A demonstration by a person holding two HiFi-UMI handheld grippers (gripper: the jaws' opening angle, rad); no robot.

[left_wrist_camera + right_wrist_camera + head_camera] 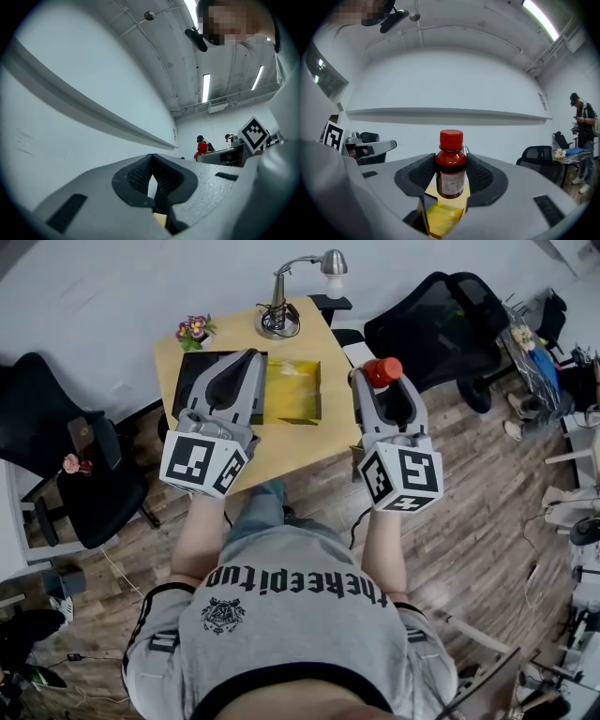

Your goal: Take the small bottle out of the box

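One small bottle (451, 165) clamped upright between right gripper (383, 382) jaws, upper right of frame; left gripper (240, 367) jaws closed, empty.

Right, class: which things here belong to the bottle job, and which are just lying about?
Job: small bottle, held in the right gripper; open box; left gripper, shut and empty.
Lying about: desk lamp; potted flowers; black office chair.

You have two tongs, left tongs (248, 354) and right tongs (377, 381), one small bottle (383, 369), one box (296, 392), one lamp (281, 294), one table (292, 452).
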